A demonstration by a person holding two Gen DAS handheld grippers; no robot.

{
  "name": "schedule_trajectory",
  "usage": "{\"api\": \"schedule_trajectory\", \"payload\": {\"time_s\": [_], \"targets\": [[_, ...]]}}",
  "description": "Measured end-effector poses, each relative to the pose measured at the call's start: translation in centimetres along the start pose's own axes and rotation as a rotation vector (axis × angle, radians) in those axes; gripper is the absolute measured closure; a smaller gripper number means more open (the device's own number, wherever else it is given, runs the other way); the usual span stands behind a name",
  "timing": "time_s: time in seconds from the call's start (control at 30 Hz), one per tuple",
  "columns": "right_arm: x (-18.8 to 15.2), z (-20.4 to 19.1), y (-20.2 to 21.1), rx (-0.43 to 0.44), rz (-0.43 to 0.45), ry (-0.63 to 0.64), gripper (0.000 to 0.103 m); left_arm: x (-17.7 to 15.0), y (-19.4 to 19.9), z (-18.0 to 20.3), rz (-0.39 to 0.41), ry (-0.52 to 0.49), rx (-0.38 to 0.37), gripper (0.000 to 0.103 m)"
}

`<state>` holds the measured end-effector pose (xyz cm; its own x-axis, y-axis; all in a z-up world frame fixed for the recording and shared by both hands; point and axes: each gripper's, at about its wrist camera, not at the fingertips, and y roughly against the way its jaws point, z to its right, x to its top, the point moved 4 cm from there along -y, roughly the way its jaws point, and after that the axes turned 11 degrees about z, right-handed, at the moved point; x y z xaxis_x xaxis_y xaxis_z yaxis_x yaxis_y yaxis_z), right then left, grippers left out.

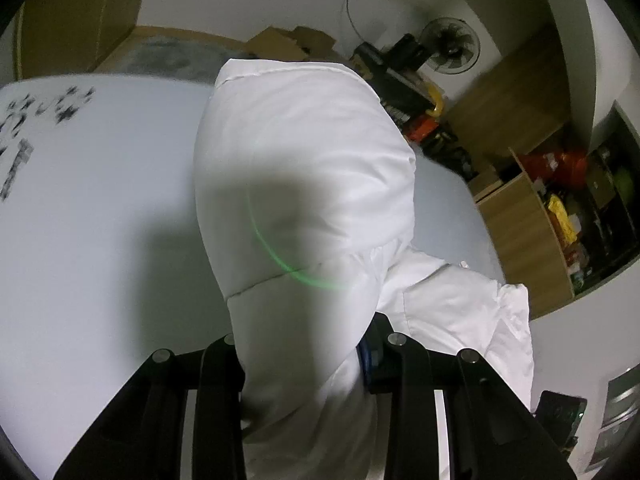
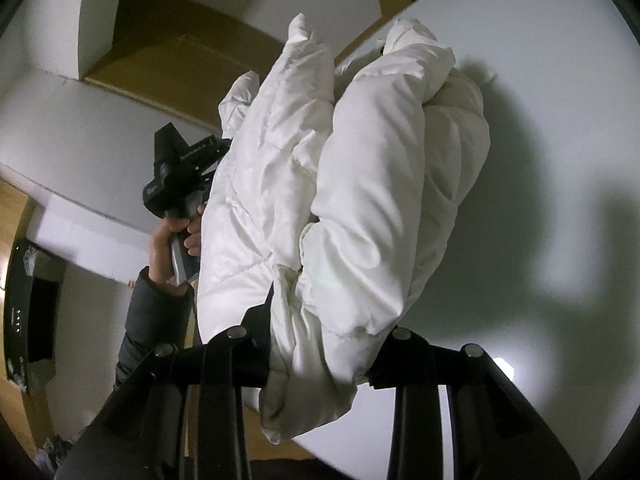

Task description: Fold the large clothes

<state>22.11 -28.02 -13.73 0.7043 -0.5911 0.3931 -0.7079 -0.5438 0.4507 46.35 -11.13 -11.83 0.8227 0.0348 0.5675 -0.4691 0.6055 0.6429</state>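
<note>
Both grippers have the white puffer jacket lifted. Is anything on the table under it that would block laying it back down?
Nothing visible does. The white puffer jacket hangs from the right gripper and left gripper; the white table shows only dark printed marks at its far left edge. The jacket hides the patch beneath it.

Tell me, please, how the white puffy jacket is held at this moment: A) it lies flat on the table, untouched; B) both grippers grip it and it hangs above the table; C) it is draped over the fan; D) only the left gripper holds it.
B: the white puffy jacket passes between the fingers of the right gripper and of the left gripper, hanging bunched over the table.
</note>
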Motion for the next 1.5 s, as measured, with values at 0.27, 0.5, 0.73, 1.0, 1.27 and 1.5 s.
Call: {"api": "schedule_trajectory", "payload": {"time_s": [0.27,0.5,0.73,1.0,1.27,1.5], "targets": [[-6.6,1.9,-2.4,-0.109,-0.063,-0.054,0.043,-6.0,-1.4,-3.2,-0.021,-0.013,0.036,0.061],[-6.1,1.4,-0.7,-0.157,-0.023,-0.089,0.004,-7.0,4.9,-2.1,0.11,-0.104,0.209,0.022],[-4.5,-11.9,6.8,-0.351,0.308,0.356,0.0,-14.9,21.2,4.9,0.426,-0.218,0.411,0.016],[-11.4,-17.4,7.1,-0.453,0.364,0.657,0.0,-24.5,27.3,10.8,0.472,-0.28,0.63,0.015],[-14.4,-16.8,10.5,-0.45,0.385,0.751,0.0,-28.6,27.0,12.4,0.448,-0.262,0.642,0.015],[-14.6,-16.9,10.6,-0.441,0.388,0.761,0.0,-29.5,25.7,10.4,0.393,-0.179,0.677,0.015]]}}
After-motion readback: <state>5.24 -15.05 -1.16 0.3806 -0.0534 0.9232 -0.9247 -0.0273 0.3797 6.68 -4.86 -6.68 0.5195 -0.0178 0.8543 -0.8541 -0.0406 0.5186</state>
